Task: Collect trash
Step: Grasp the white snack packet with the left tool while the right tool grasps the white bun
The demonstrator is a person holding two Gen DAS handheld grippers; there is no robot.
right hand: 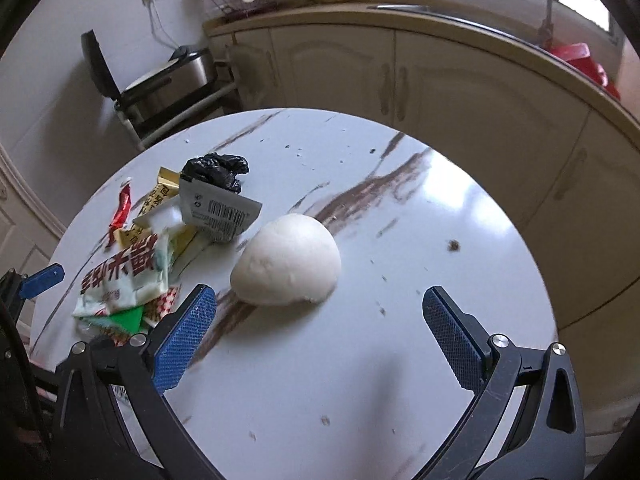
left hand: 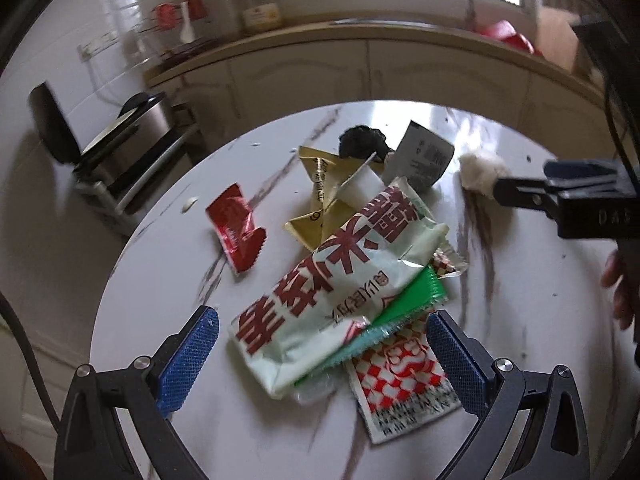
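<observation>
Both claws spread apart, empty: left gripper [left hand: 322, 350] over crinkly wrapper pile [left hand: 340, 272]; right gripper [right hand: 320, 330] near smooth white dough-like lump [right hand: 288, 266] on glossy marble table [right hand: 440, 208].

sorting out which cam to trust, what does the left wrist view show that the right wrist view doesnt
Only the left wrist view: the whole red-checkered wrapper under the pile, and the right gripper side-on near the bun.

Only the right wrist view: the white bun whole and close, apart from the pile, and scattered crumbs.

Both: the round marble table, the pale green wrapper, the black bag, open grippers.
</observation>
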